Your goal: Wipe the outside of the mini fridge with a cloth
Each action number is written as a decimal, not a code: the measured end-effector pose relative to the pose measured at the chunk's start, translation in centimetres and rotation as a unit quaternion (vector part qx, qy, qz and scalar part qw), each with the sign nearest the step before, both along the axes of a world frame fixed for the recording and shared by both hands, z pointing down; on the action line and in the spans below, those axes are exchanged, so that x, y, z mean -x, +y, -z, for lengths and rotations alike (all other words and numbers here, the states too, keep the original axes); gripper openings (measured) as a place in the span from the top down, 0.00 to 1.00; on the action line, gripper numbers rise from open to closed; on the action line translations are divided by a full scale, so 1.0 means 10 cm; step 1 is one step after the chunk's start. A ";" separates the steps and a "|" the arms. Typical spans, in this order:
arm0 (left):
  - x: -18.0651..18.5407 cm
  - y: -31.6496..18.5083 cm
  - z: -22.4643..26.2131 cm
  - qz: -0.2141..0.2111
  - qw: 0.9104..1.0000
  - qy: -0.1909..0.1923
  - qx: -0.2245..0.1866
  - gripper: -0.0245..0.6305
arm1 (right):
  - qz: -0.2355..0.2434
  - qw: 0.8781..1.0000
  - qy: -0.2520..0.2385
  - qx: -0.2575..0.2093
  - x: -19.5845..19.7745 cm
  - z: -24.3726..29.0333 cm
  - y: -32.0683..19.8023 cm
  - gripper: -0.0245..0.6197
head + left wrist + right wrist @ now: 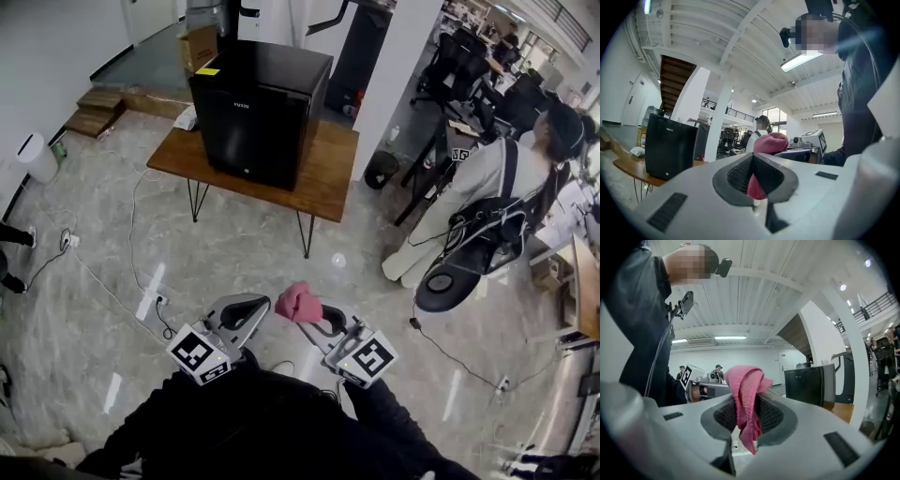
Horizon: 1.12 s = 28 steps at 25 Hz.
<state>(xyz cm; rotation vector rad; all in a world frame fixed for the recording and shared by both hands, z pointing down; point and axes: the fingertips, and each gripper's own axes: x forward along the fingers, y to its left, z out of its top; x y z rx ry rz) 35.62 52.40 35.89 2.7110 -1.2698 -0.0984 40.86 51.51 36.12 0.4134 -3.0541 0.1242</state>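
Note:
The black mini fridge (261,108) stands on a wooden table (323,183) far ahead of me; it also shows at the left of the left gripper view (670,146) and to the right in the right gripper view (808,385). Both grippers are held close to my body, tips almost meeting. A pink cloth (296,302) sits bunched between them. My right gripper (321,317) is shut on the cloth (746,404), which hangs down between its pads. My left gripper (268,304) reaches the cloth's left edge, and pink cloth (756,183) lies between its closed pads too.
A person (487,202) with a backpack stands to the right of the table, next to desks and office chairs. A white pillar (398,75) rises behind the table. Cables and a floor socket (157,300) lie on the marble floor; wooden steps (94,111) are at the far left.

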 end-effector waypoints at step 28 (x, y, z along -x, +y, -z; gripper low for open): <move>0.62 -3.13 0.16 -0.053 0.998 0.008 -0.034 0.95 | -0.154 0.988 -0.020 0.012 0.50 0.10 -3.09 0.82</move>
